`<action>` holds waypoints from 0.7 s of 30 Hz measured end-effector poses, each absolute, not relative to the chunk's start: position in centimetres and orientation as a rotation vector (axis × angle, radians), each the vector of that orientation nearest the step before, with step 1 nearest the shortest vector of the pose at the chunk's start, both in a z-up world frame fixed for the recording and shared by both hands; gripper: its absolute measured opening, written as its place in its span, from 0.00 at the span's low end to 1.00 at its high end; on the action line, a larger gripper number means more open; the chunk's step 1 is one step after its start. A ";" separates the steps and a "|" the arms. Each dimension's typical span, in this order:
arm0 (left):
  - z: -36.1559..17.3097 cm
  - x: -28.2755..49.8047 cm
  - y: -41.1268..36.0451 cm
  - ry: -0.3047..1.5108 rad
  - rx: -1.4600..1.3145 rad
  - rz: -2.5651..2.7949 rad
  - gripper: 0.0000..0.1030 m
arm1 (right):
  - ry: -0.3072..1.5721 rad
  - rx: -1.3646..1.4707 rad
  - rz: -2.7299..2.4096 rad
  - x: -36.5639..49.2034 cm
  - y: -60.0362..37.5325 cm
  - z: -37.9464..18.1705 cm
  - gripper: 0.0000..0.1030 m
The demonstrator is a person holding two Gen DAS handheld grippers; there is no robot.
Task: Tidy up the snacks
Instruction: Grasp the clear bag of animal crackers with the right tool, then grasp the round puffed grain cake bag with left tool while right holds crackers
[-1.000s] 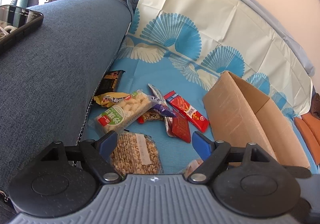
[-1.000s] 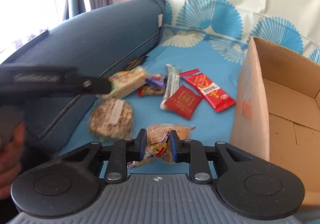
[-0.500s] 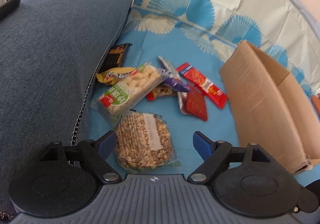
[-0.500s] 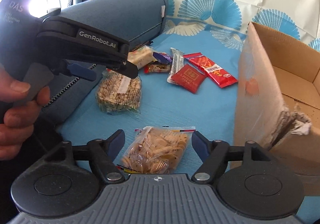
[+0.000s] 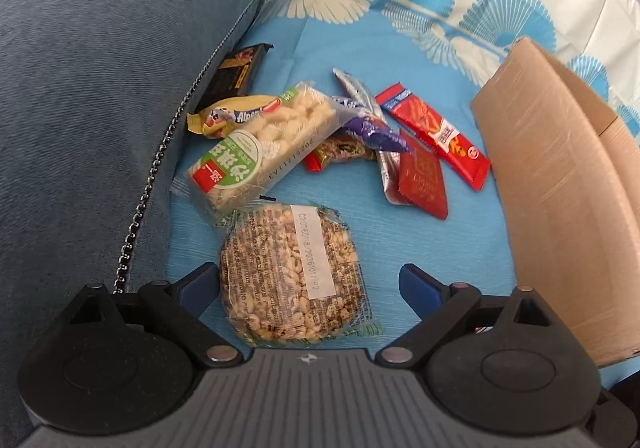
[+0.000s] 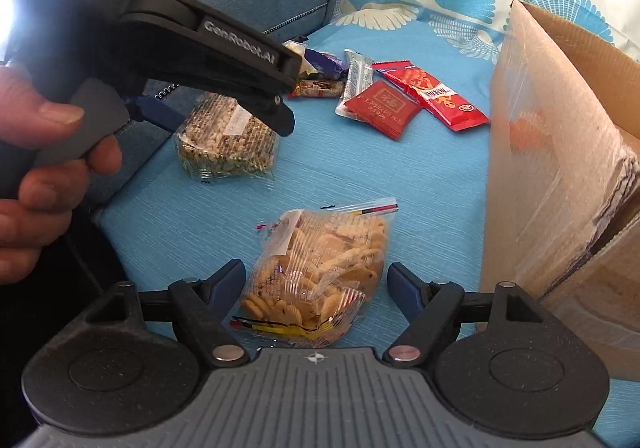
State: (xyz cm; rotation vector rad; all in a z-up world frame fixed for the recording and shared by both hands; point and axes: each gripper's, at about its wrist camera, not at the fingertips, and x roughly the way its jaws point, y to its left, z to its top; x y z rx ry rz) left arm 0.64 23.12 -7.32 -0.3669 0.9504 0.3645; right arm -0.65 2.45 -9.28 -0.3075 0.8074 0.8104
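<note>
Risk is coming mostly from the soft wrappers: the round grain cake (image 5: 294,272) is lying flat on the blue cloth (image 5: 360,47), so the left gripper (image 5: 310,280) may be pinching only film and letting it slide. The cookie bag (image 6: 320,268) is loose and could be crushing or tearing when the right gripper (image 6: 316,280) is closing on it. Both jaws are standing wide apart, each straddling its packet and gripping nothing. The left one is pointing steeply down; the right one is lying lower, near the cardboard box (image 6: 560,127), where snacks probably belong.
</note>
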 end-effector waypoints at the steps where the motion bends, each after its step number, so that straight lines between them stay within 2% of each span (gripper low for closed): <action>1: -7.4 0.8 23.0 0.954 -0.362 0.365 0.95 | 0.809 -0.306 0.808 -0.6 2.4 -9.3 0.74; 8: -8.0 1.3 22.5 0.976 -0.328 0.372 0.95 | 0.803 -0.300 0.803 -0.6 1.6 -9.3 0.62; 12: -8.0 1.4 22.2 0.982 -0.305 0.373 0.95 | 0.785 -0.284 0.800 -0.7 1.0 -8.9 0.60; 14: -8.0 1.4 22.0 0.982 -0.284 0.376 0.91 | 0.775 -0.281 0.799 -0.8 0.8 -8.7 0.59; 16: -8.0 1.4 21.6 0.984 -0.262 0.380 0.80 | 0.770 -0.286 0.795 -0.9 0.7 -8.6 0.59; 21: -7.5 0.8 20.6 0.960 -0.207 0.349 0.80 | 0.771 -0.290 0.784 -1.1 0.4 -8.4 0.59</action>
